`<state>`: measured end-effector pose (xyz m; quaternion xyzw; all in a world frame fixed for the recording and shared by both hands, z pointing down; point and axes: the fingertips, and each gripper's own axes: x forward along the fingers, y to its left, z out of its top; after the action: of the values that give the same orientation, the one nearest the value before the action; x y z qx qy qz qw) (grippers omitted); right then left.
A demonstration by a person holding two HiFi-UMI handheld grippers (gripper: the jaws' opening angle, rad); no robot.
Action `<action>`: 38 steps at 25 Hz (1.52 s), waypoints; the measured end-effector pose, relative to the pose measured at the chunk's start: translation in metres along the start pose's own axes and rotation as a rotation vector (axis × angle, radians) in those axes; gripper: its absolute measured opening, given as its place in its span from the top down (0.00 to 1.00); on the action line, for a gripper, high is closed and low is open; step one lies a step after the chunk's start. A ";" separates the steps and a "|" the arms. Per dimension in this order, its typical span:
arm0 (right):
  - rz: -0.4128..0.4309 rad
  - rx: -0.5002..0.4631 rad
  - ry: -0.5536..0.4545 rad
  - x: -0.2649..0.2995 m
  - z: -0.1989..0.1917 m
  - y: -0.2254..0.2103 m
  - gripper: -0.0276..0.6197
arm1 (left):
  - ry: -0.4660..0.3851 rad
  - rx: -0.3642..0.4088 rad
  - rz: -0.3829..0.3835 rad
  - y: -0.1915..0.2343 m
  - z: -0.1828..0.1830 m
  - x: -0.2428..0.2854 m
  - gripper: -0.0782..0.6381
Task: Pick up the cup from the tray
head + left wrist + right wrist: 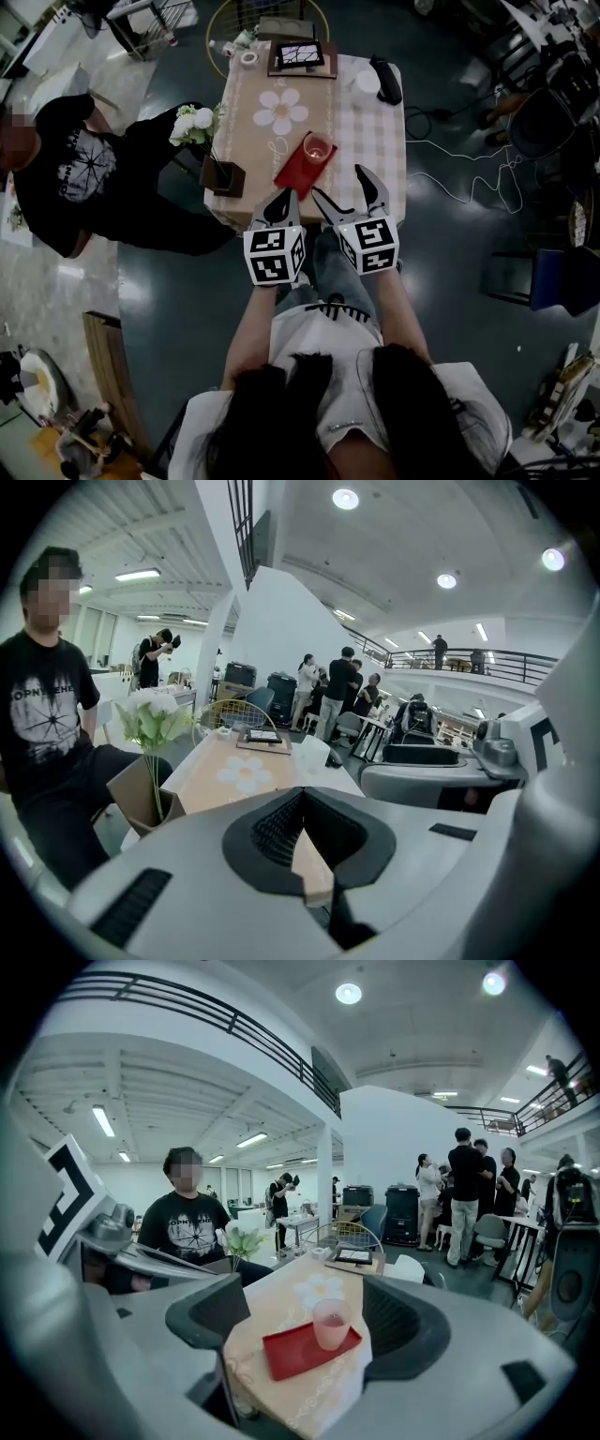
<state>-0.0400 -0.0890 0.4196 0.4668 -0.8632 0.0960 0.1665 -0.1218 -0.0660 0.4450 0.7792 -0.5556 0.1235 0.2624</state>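
A translucent pink cup (318, 147) stands on the far end of a red tray (298, 172) near the table's front edge. The right gripper view shows the same cup (331, 1323) and tray (292, 1354) straight ahead, beyond the jaws. My right gripper (348, 191) hovers just short of the tray with its jaws wide open (309, 1324) and nothing between them. To its left, my left gripper (280, 203) hangs at the table's front edge. Its jaws are together (302, 810) and hold nothing.
The table (370, 127) has a checked cloth with a flower print. A brown box (223, 175) of white flowers (195, 123) hangs off its left edge. A framed picture (301, 58), a tape roll (248, 57) and a black object (386, 79) lie at the far end. A person (70, 173) sits left.
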 end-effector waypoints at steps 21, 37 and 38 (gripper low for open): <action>0.082 -0.021 0.128 0.112 -0.050 -0.042 0.34 | 0.086 -0.059 0.108 0.048 -0.008 0.101 0.88; 0.123 -0.044 0.204 0.170 -0.095 -0.049 0.34 | 0.122 -0.067 0.151 0.073 -0.021 0.153 0.88; 0.120 -0.037 0.209 0.172 -0.098 -0.051 0.34 | 0.120 -0.066 0.152 0.073 -0.021 0.155 0.88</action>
<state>-0.0657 -0.2182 0.5757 0.3986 -0.8691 0.1379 0.2583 -0.1333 -0.1965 0.5569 0.7170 -0.6001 0.1709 0.3107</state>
